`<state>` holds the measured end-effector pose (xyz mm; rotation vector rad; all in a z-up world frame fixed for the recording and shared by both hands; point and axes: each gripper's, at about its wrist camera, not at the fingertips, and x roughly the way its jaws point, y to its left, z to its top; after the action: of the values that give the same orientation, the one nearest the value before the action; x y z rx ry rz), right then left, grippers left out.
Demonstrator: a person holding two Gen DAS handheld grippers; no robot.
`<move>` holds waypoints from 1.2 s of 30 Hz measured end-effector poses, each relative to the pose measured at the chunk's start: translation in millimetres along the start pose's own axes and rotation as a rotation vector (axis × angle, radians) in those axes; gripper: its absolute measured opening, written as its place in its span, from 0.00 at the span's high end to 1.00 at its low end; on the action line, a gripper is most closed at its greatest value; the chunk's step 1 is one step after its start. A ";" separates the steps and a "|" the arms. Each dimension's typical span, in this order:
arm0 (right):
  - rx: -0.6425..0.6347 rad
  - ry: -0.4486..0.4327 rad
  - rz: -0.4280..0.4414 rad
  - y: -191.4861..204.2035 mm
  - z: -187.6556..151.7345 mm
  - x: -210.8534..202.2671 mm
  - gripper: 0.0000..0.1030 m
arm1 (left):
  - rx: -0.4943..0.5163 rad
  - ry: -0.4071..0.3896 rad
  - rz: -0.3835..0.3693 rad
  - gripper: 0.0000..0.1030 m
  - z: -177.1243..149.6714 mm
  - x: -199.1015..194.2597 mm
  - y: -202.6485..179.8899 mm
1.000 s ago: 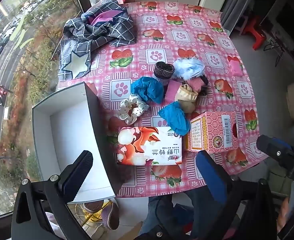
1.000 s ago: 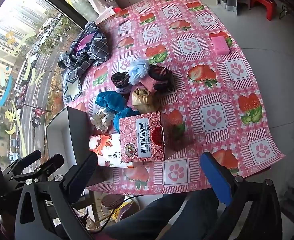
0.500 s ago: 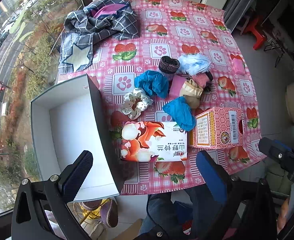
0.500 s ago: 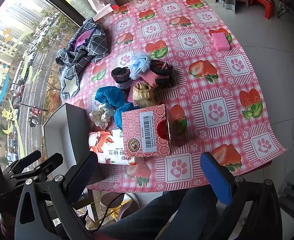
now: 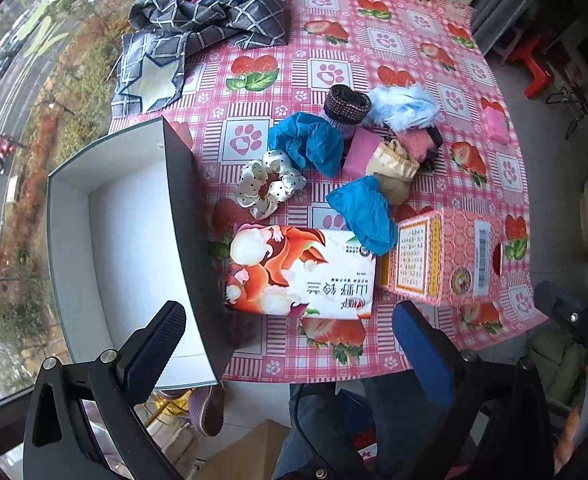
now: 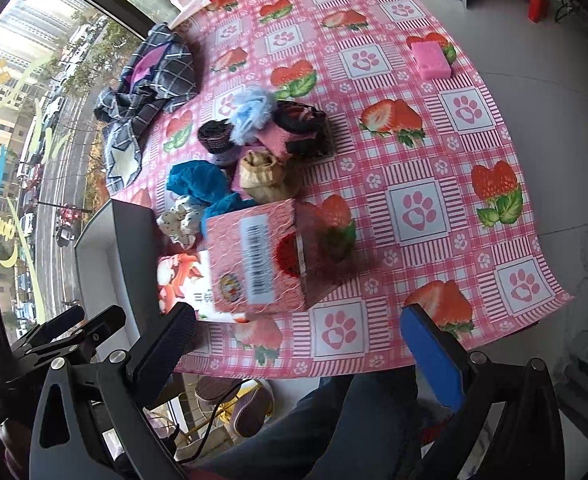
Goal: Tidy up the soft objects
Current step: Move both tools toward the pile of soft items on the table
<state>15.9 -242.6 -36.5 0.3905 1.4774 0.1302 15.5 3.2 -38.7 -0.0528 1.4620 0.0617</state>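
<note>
We find both tools above the near edge of the tabletop (image 5: 334, 12), which carries a pink checked oilcloth printed with strawberries and paw marks. The left tool (image 5: 290, 328) stands wide apart and holds nothing; the right tool (image 6: 298, 332) is likewise spread wide and empty. Neither touches any item, so we judge that sorting has not begun.

The soft items lie clustered at the middle of the tabletop, touching or overlapping one another: a white black-dotted fabric scrunchie (image 5: 268, 188), two crumpled blue cloths (image 5: 308, 144), a beige drawstring pouch (image 5: 394, 168), a fluffy pale-blue puff (image 5: 404, 106), a dark ribbed knitted band (image 5: 346, 102) and a pink fuzzy piece (image 5: 414, 142). A pink sponge-like block (image 6: 432, 60) lies well apart at the far right. A rumpled dark checked cloth (image 5: 206, 12) lies at the far left corner.

An open grey box with a white interior (image 5: 126, 248) stands at the near left edge and appears empty; we take it for the intended receptacle, set close to the left tool for short transfers. A flat soft pack of tissues with an orange floral print (image 5: 300, 272) lies just beside it, and a pink cardboard tissue box (image 5: 442, 256) stands to its right, nearest the right tool.

The scrunchie, nearest the grey box, seems the readiest first pick. Overlapping items may drag neighbours along.
</note>
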 end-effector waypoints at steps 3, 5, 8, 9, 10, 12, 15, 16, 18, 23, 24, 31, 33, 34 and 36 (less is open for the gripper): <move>-0.004 0.015 -0.004 -10.1 13.2 1.3 0.00 | -0.025 0.001 -0.006 0.00 11.6 3.6 -4.6; -0.011 0.026 -0.004 -16.2 23.6 1.8 0.00 | -0.049 0.011 -0.014 0.00 21.2 5.5 -8.1; -0.019 0.036 -0.002 -24.4 40.3 2.8 0.00 | -0.054 0.016 0.019 0.00 34.1 7.9 -16.6; -0.020 0.041 0.000 -26.8 45.6 3.1 0.00 | -0.052 0.010 0.031 0.00 38.1 8.6 -19.3; -0.023 0.046 0.002 -29.0 50.7 3.7 0.00 | -0.049 0.012 0.038 0.00 42.9 9.6 -22.8; -0.032 0.053 0.003 -32.1 60.5 4.2 0.00 | -0.042 0.007 0.052 0.00 50.9 10.6 -28.8; -0.044 0.064 0.006 -35.2 73.3 5.2 0.00 | -0.035 -0.002 0.076 0.00 62.8 11.3 -37.4; -0.048 0.067 0.007 -36.2 77.1 5.3 0.00 | -0.037 0.000 0.078 0.00 65.5 11.6 -39.0; -0.053 0.072 0.010 -38.5 84.7 5.4 0.00 | -0.036 0.007 0.081 0.00 71.4 12.4 -42.6; -0.060 0.079 0.014 -41.0 101.4 5.9 0.00 | -0.040 0.010 0.101 0.00 83.0 13.4 -44.5; -0.062 0.081 0.014 -41.3 103.8 5.7 0.00 | -0.044 0.011 0.104 0.00 85.9 13.9 -43.6; -0.064 0.094 0.016 -44.2 117.6 8.8 0.00 | -0.047 0.027 0.123 0.00 99.1 22.7 -41.6; -0.062 0.100 0.015 -45.7 119.8 10.9 0.00 | -0.041 0.034 0.126 0.00 104.2 28.0 -41.8; -0.060 0.103 0.014 -46.6 121.0 12.2 0.00 | -0.038 0.037 0.129 0.00 106.0 30.3 -41.7; -0.056 0.109 0.014 -49.0 122.8 14.3 0.00 | -0.034 0.042 0.128 0.00 109.9 34.5 -41.7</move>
<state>130.6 -305.2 -60.9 0.3532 1.5750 0.2067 131.3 -30.0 -61.2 0.0121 1.5057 0.1901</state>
